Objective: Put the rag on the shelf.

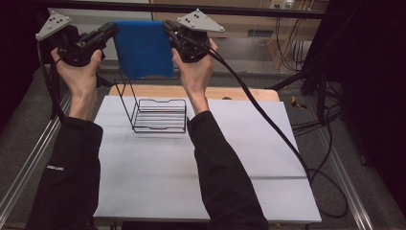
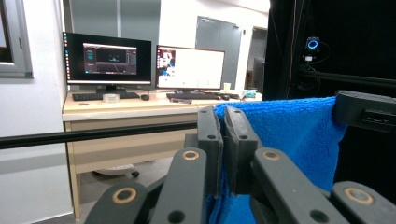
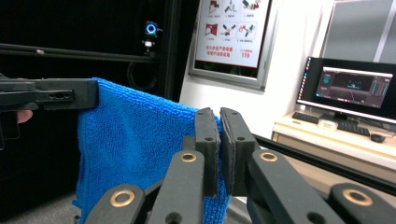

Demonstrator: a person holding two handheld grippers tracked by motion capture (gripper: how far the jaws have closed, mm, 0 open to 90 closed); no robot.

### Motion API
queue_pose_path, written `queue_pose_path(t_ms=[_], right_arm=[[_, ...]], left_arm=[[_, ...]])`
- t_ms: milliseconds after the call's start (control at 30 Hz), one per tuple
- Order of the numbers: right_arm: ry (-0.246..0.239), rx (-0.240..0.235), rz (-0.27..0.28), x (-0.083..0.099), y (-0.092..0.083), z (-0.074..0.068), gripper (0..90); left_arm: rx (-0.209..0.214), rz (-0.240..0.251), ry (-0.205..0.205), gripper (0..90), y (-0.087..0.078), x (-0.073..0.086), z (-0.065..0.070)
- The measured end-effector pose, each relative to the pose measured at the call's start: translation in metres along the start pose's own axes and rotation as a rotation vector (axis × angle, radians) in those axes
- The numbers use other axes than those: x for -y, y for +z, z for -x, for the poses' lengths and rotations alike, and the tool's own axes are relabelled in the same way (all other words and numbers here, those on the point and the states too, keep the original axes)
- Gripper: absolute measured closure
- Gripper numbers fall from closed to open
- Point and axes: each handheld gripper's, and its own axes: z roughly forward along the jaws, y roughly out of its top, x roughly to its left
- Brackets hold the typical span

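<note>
Both grippers are clamped on the top edge of the blue towel (image 1: 142,48), the left gripper (image 1: 111,29) pinching its left upper corner and the right gripper (image 1: 167,28) its right upper corner, so the cloth hangs flat between them, held high beyond the far edge of the table (image 1: 158,167). Its top edge runs level from hand to hand, and the black wire rack (image 1: 155,112) stands below and nearer, by the table's far edge, so I judge the towel must come down and toward the person to drape over the rack's upright frame, both hands equally placed
</note>
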Motion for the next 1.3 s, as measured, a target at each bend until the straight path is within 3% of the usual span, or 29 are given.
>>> queue_pose_path(t_ms=[333, 500, 600, 1033, 1300], right_arm=[[-0.009, 0.014, -0.046, 0.011, 0.014, 0.008, 86.5], [-0.024, 0.011, -0.073, 0.016, 0.014, 0.005, 86.6], [0.001, -0.004, -0.081, 0.021, 0.012, 0.003, 86.6], [0.037, -0.025, -0.176, 0.063, 0.012, 0.010, 86.5], [0.023, -0.049, -0.188, 0.071, 0.010, 0.007, 86.5]], left_arm=[[-0.008, -0.018, 0.005, 86.0, 0.017, 0.015, -0.010], [-0.004, -0.032, 0.000, 86.0, 0.016, 0.024, -0.015], [0.004, -0.045, 0.006, 86.0, 0.014, 0.031, -0.016], [0.006, -0.115, 0.019, 86.0, 0.021, 0.065, -0.016], [0.021, -0.126, 0.017, 86.0, 0.012, 0.077, -0.019]])
